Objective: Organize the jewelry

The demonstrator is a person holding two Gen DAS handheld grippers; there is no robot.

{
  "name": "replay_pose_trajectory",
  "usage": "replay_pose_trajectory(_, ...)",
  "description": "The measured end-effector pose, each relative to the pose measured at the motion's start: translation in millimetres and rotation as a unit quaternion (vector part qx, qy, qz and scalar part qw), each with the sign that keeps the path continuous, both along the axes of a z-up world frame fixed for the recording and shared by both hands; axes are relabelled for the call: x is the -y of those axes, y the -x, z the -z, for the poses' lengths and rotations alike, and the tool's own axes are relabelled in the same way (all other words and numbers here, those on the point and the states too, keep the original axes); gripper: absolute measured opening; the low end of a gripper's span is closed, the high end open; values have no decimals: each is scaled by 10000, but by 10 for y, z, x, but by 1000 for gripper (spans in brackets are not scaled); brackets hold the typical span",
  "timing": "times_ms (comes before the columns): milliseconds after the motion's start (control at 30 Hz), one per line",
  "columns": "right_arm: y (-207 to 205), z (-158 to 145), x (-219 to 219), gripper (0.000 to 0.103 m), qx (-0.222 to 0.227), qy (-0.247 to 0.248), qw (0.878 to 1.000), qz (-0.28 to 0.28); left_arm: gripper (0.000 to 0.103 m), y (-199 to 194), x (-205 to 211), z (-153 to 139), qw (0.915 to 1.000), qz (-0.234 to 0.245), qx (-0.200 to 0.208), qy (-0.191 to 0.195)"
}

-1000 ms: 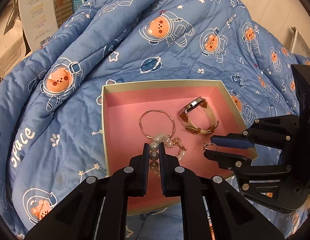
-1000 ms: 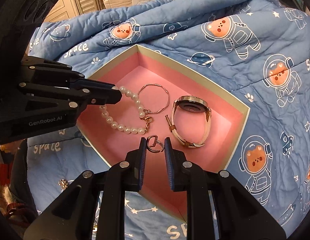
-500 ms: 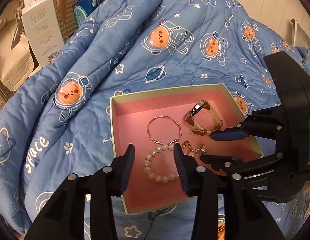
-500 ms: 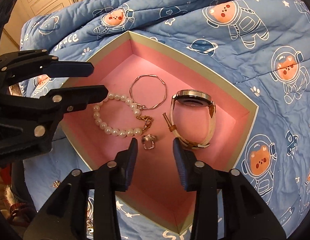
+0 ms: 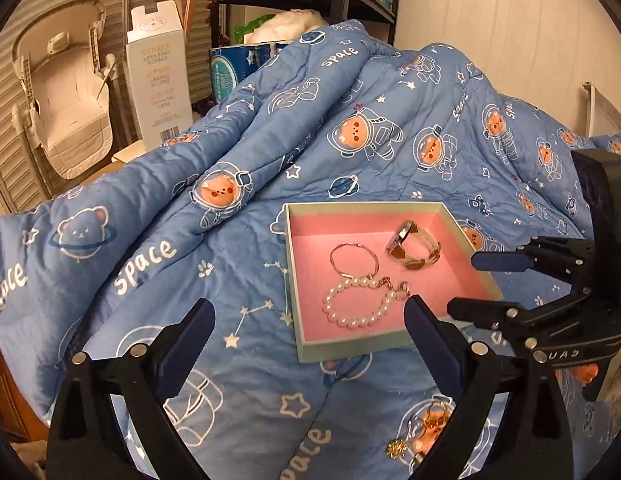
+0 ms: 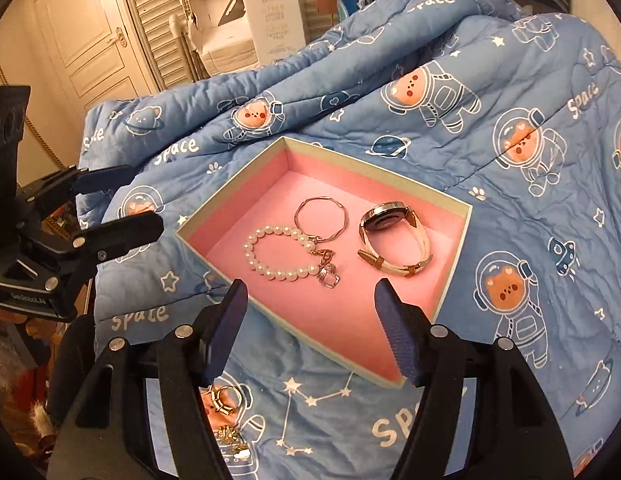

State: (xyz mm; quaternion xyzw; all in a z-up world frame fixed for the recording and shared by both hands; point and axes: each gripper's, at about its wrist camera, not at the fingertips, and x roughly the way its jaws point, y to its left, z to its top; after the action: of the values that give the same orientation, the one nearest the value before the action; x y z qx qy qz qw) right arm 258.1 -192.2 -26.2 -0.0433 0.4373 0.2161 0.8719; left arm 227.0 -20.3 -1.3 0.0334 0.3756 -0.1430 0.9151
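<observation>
Now left gripper just opened wide, empty

Pearl bracelet lies in pink box.

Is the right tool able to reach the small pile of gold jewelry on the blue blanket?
Probably yes: the gold jewelry pile lies uncovered on the blue blanket just below the open right tool, nothing between them.

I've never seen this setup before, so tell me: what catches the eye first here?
A pink-lined box sits on a blue space-bear quilt, holding a pearl bracelet, a thin bangle and a watch on its far side. Both grippers, left and right, hang open and empty just short of it. More gold jewelry lies on the quilt nearby.
</observation>
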Motion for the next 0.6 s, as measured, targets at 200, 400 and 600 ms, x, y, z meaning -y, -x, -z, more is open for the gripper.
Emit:
replay_pose_trajectory(200,511,54,82,66,260,104,9994,208,94,516,-82,213,9999,-35,118,-103)
replay_pose_trajectory(400,889,241,112,66,269,230,9993,132,94,861,-144,405,9991,-100,-125,387)
replay_pose_trajectory(600,1125,418,73,63,172,312,9994,-17,88,1088,-75,545,9986,-49,-267,462)
